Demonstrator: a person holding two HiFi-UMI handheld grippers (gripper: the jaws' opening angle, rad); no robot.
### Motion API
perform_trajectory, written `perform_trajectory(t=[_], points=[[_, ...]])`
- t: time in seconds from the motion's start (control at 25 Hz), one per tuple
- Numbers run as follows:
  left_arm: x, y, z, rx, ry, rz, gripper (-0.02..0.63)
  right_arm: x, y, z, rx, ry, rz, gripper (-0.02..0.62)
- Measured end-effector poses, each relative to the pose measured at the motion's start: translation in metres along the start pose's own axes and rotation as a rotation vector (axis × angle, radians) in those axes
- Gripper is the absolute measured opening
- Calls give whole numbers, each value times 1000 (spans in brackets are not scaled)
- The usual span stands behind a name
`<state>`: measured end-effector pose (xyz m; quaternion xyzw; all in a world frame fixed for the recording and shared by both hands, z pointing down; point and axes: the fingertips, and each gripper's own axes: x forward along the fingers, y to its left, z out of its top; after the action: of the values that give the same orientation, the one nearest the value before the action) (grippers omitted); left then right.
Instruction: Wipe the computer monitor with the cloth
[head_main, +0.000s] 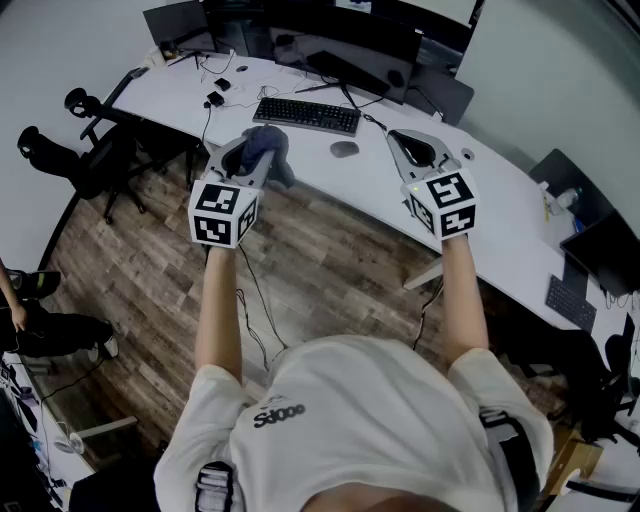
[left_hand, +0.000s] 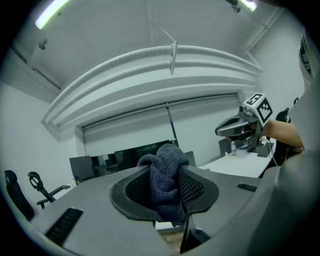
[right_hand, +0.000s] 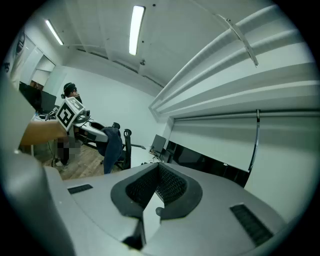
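Left gripper (left_hand: 167, 192): clamped on cloth (head_main: 268, 148), at desk's (head_main: 320, 155) front edge.
Right gripper (right_hand: 157, 182): jaws together, nothing held.
Monitor (head_main: 345, 45): behind keyboard (head_main: 306, 114), well apart from cloth.

Place: office
Table: long curved white table (head_main: 380, 170)
Screens: wide black computer monitor (head_main: 345, 45)
Keys: black keyboard (head_main: 306, 115)
Seating: black swivel chair (head_main: 95, 150)
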<state>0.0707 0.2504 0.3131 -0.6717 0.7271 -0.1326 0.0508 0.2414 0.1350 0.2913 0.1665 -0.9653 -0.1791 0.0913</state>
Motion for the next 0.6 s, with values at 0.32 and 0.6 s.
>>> perform_trajectory(t=[0.32, 0.6], points=[[11, 19, -4, -6, -5, 6, 120, 23, -5, 3, 5, -12, -6, 2], [3, 61, -21, -20, -9, 8, 120, 60, 20, 20, 29, -32, 11, 3]])
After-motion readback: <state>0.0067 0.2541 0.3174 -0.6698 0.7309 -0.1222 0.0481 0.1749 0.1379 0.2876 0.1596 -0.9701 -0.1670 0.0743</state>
